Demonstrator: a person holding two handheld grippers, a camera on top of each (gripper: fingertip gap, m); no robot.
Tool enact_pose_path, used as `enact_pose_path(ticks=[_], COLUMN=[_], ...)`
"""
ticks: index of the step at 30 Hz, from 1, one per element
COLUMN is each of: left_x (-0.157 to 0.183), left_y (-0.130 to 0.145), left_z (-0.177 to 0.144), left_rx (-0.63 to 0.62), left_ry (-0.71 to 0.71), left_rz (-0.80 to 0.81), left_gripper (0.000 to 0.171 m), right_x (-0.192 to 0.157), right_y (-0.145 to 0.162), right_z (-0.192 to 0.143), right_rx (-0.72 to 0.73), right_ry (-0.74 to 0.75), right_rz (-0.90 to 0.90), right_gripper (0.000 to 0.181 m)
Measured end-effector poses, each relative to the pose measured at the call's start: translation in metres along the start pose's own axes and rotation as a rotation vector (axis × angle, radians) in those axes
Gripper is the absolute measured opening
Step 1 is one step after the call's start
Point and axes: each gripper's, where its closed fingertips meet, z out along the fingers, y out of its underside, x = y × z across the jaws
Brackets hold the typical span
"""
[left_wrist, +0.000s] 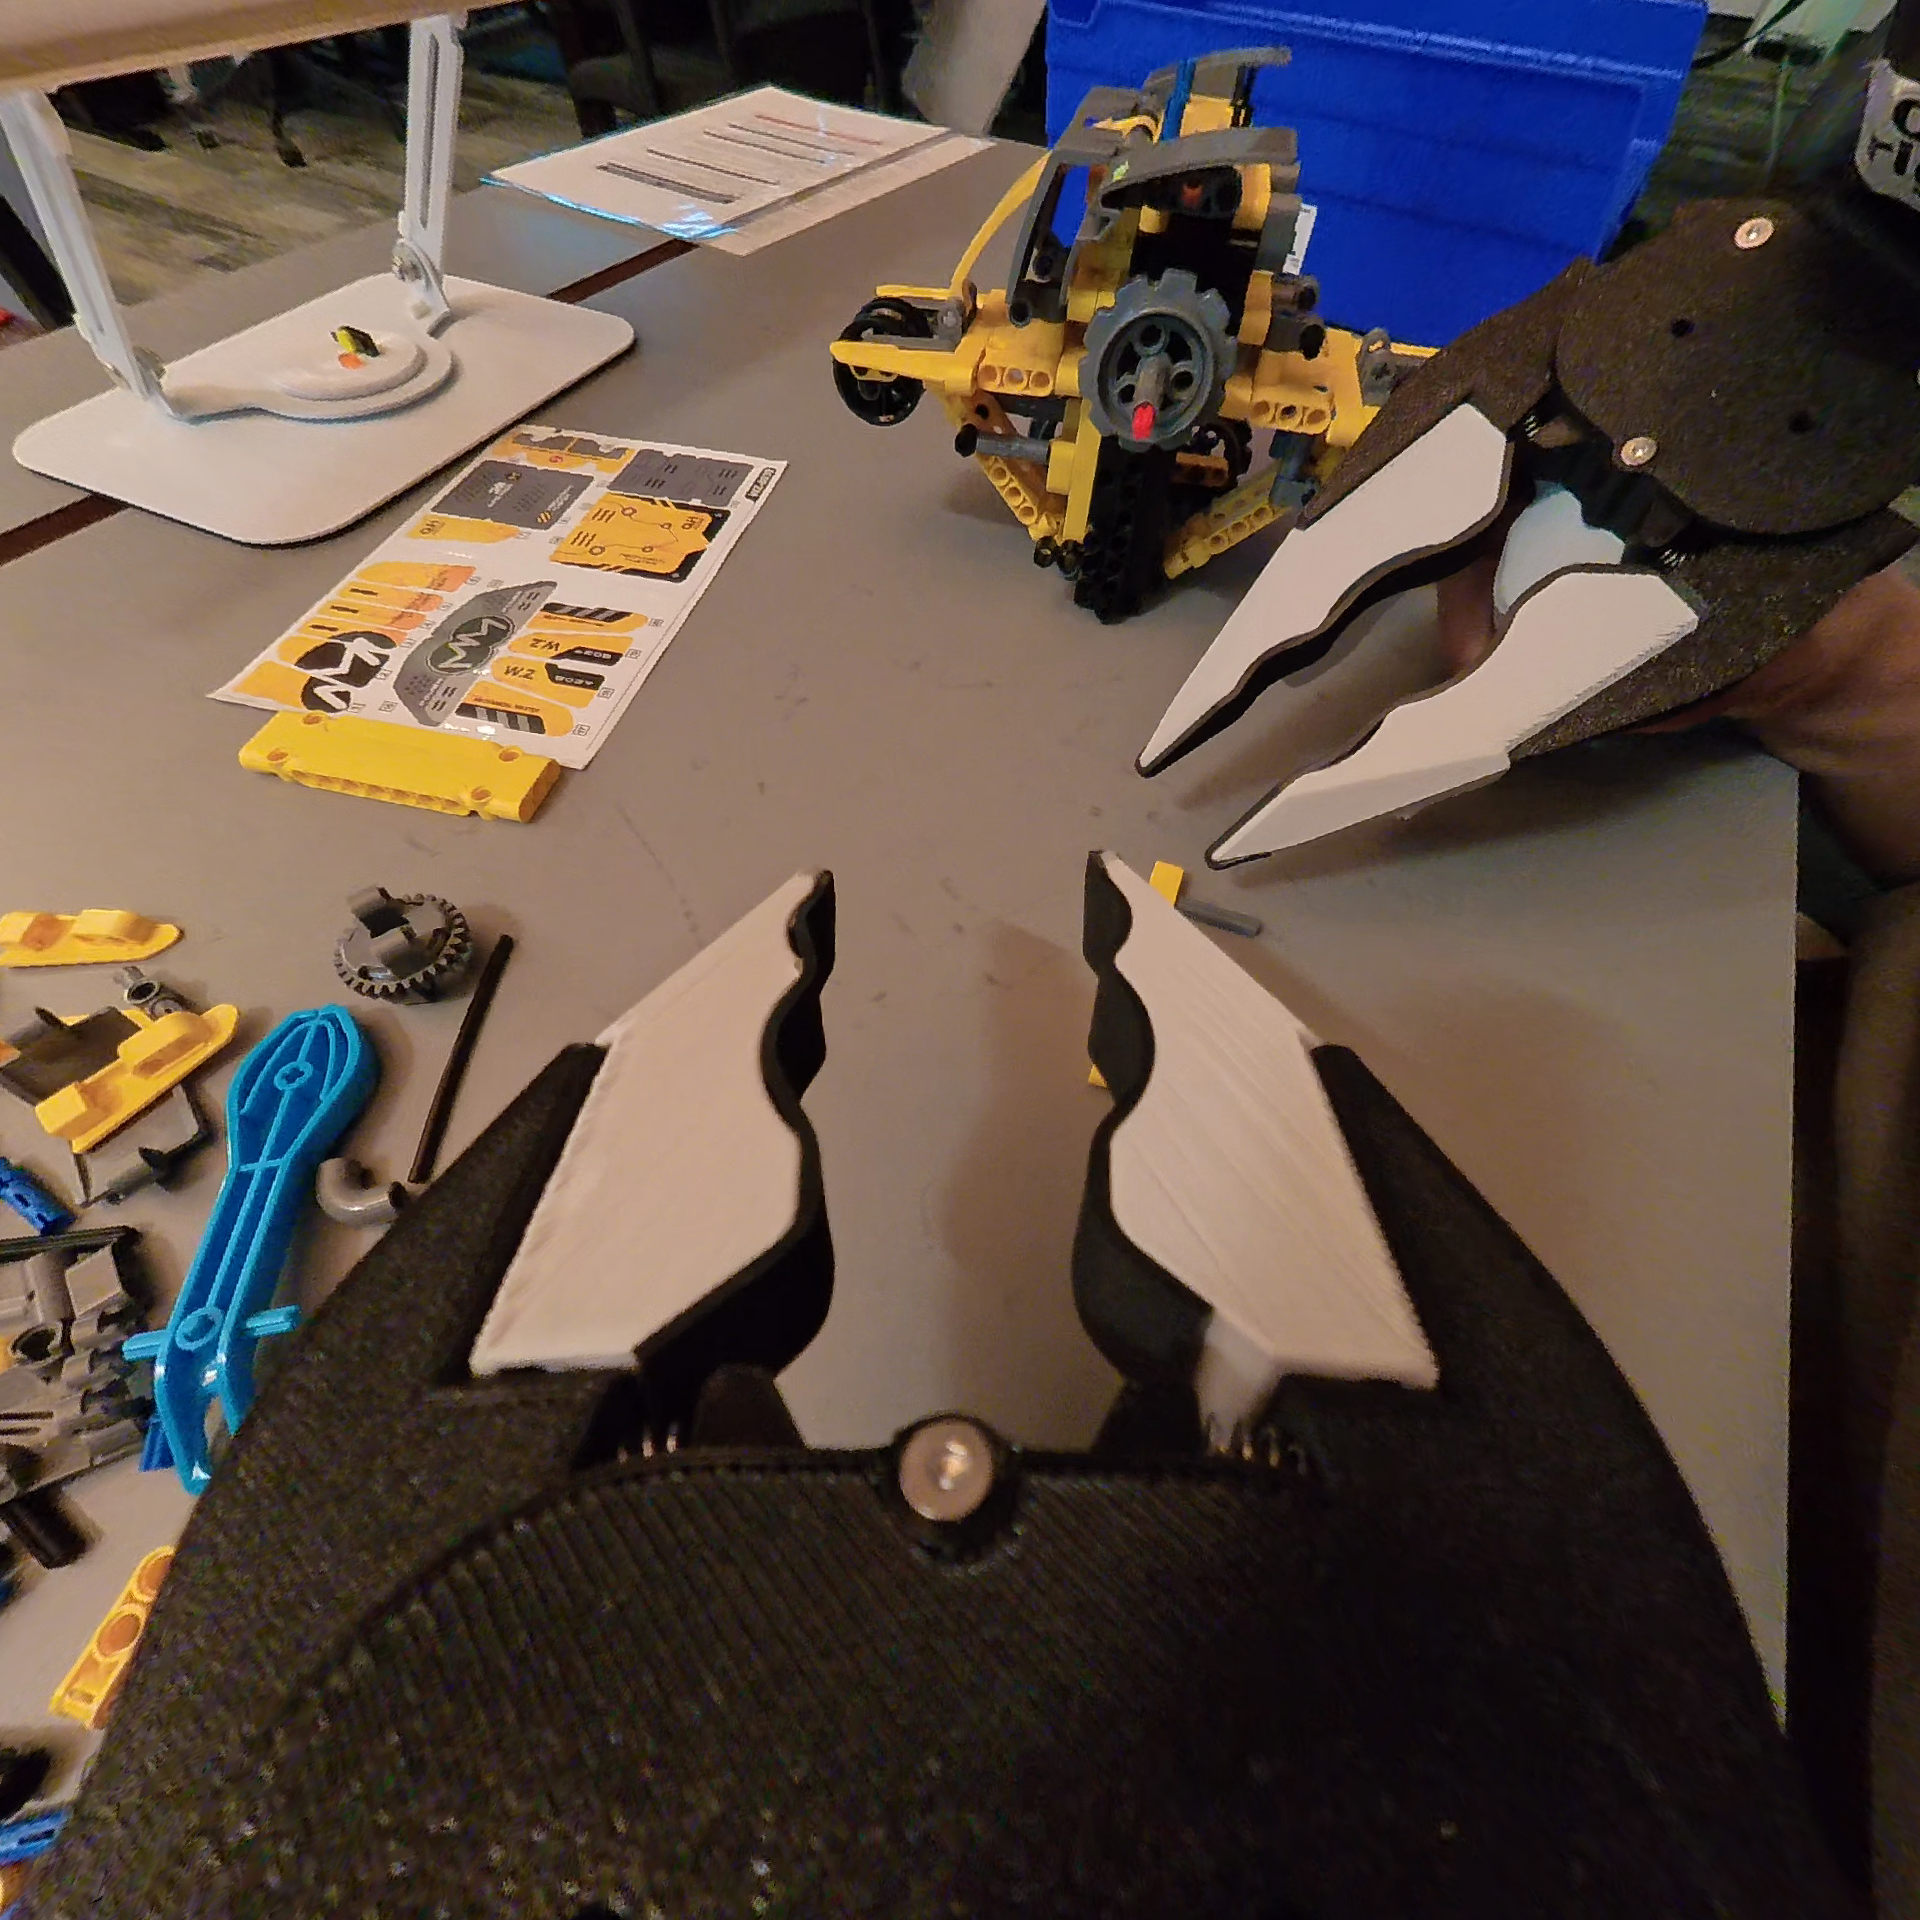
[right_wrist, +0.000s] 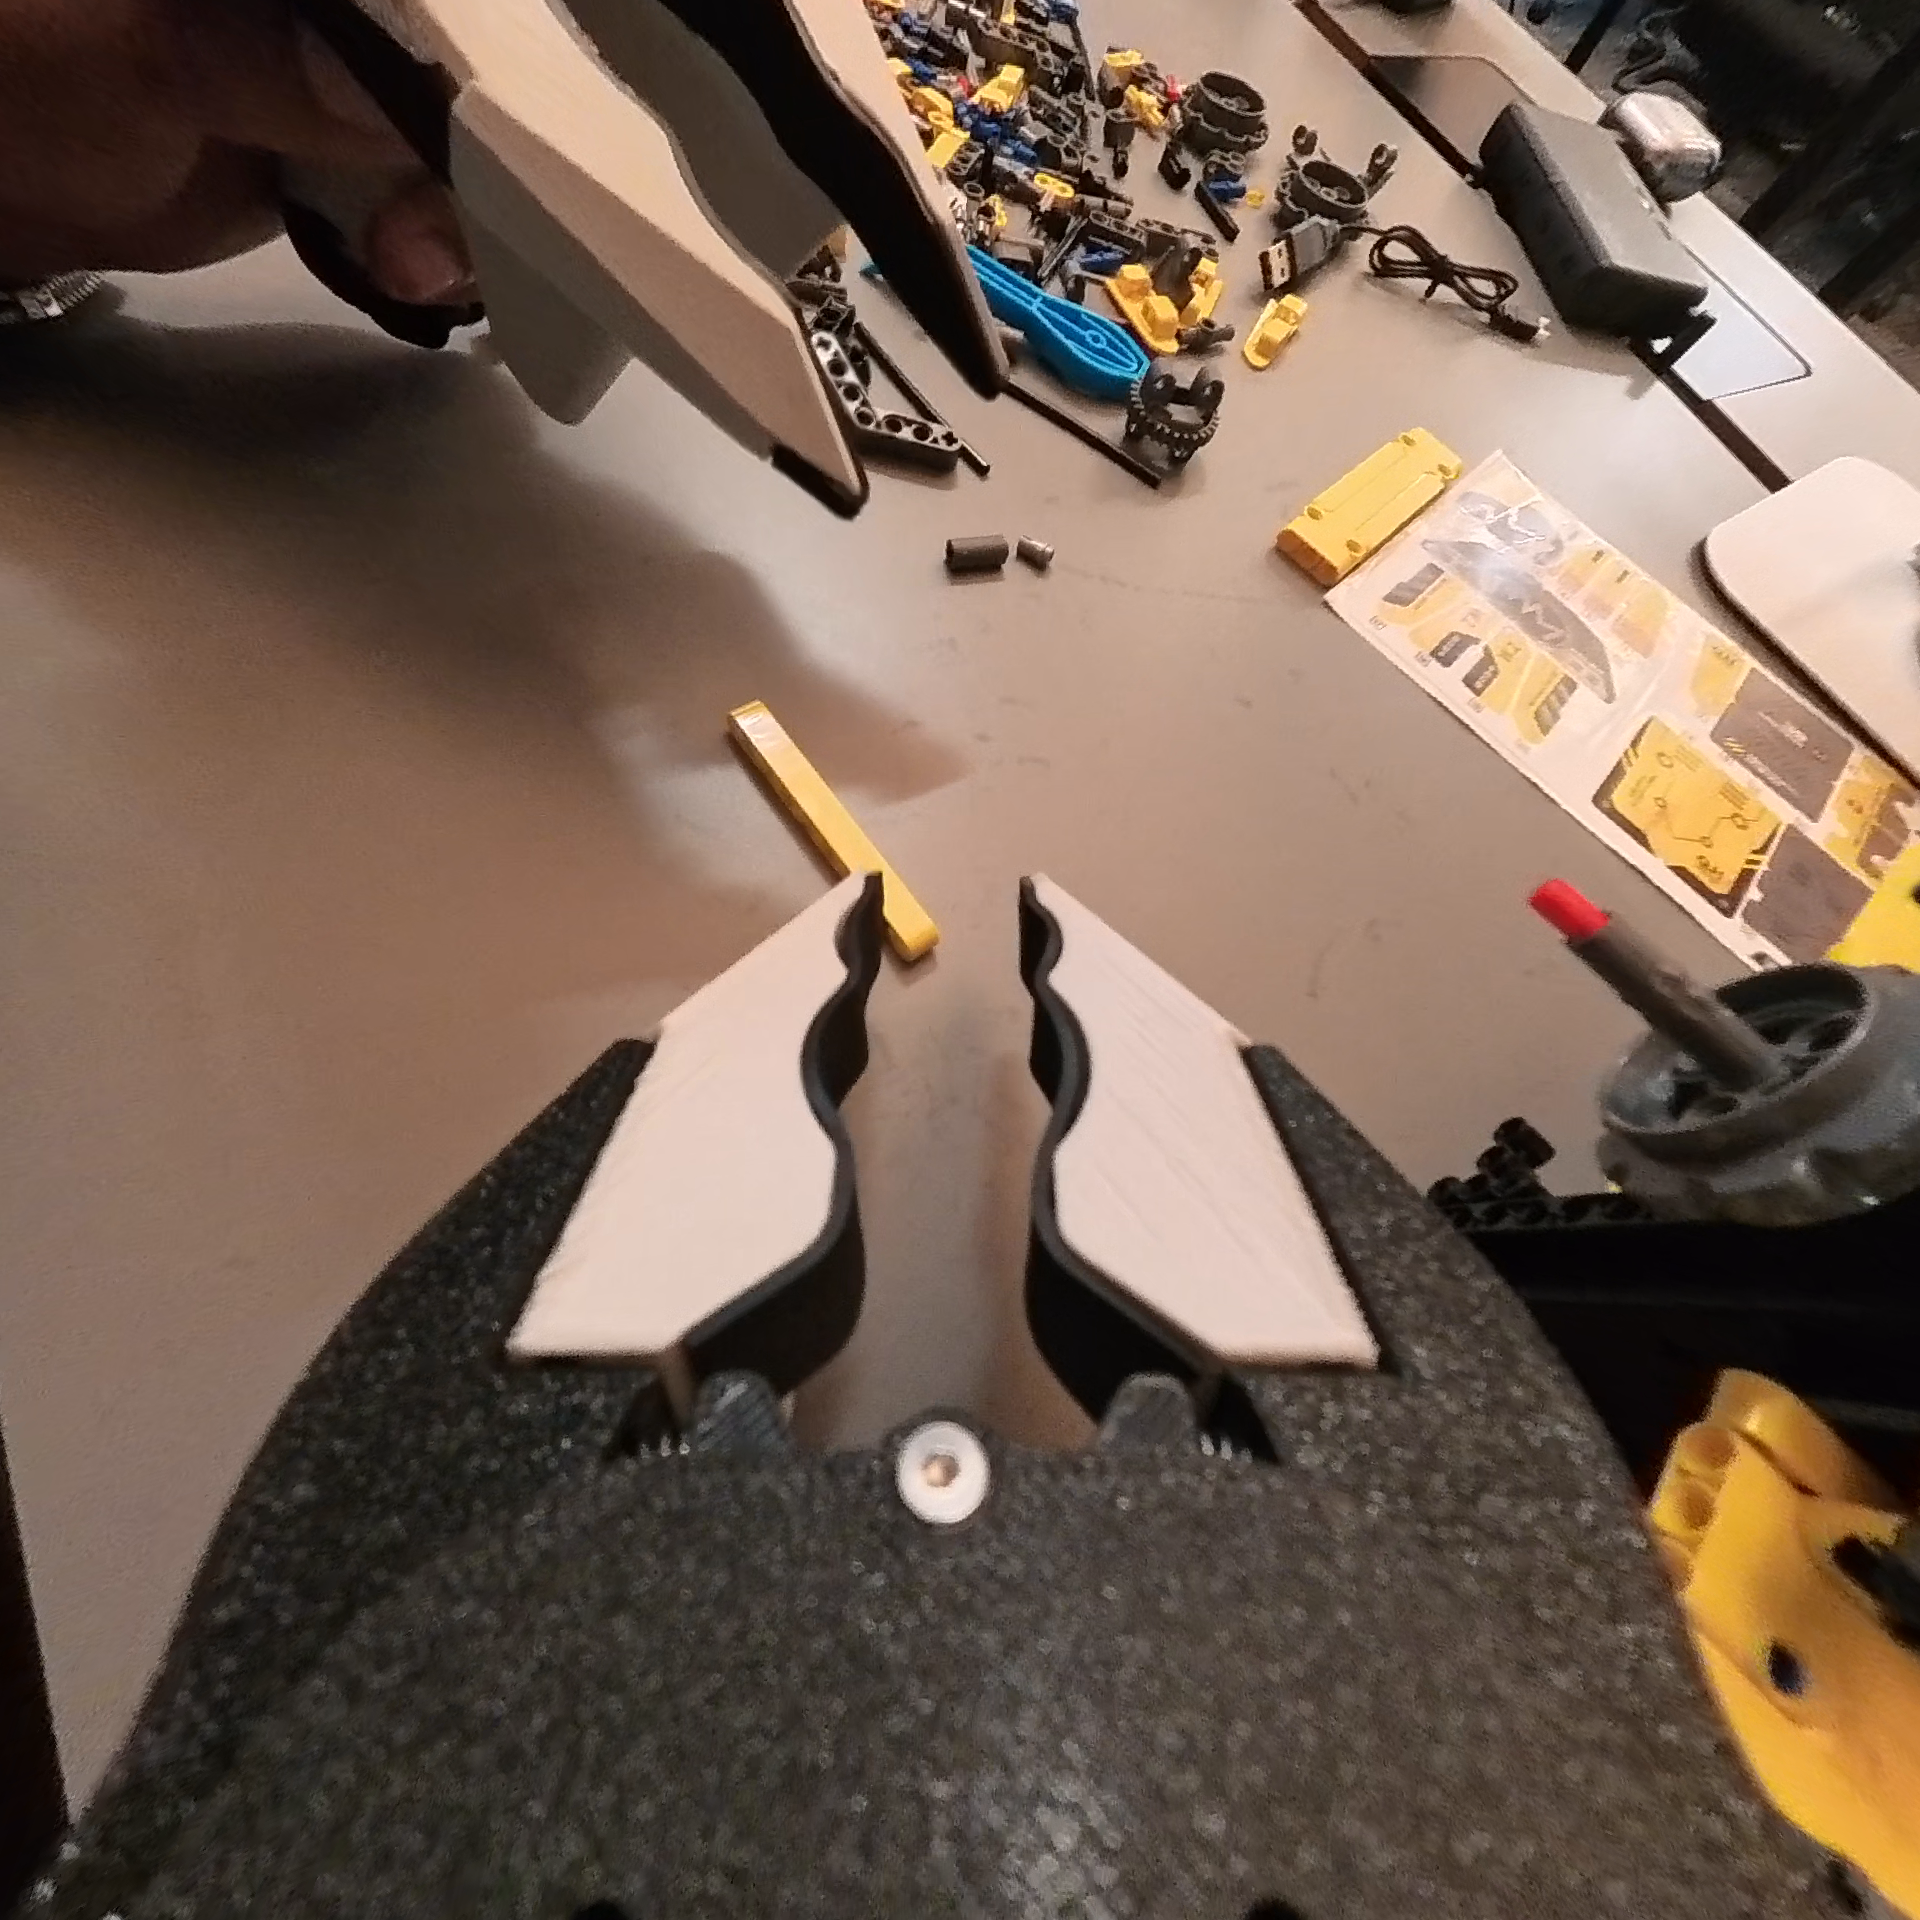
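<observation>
Both tongs gape empty. The right gripper (right_wrist: 951, 883) hovers just beside a yellow bar (right_wrist: 831, 831) on the table (right_wrist: 312, 831). The left gripper (left_wrist: 961, 883) hangs near it.

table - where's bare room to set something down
Bare table left of the yellow beam, and between the beam and sticker sheet. Crowded: parts pile and the model.

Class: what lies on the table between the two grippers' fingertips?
A flat yellow beam lies between right gripper and left gripper; best seen in the right wrist view.
</observation>
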Motion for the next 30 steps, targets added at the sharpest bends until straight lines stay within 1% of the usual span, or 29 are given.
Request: enact_pose_path(ticks=[20, 30], left_x=[-0.0004, -0.0044], left_y=[0.0043, 0.0013], left_z=[0.0025, -0.0002], left_rx=[-0.025, -0.006], left_ry=[-0.009, -0.025], left_rz=[0.012, -0.002], left_gripper=[0.048, 0.048], right_x=[-0.0014, -0.0021], right_y=[0.0064, 0.0078], right_z=[0.0053, 0.0062], right_rx=[-0.049, -0.06], right_ry=[-0.004, -0.003], right_rz=[-0.008, -0.014], right_gripper=[0.029, 0.029])
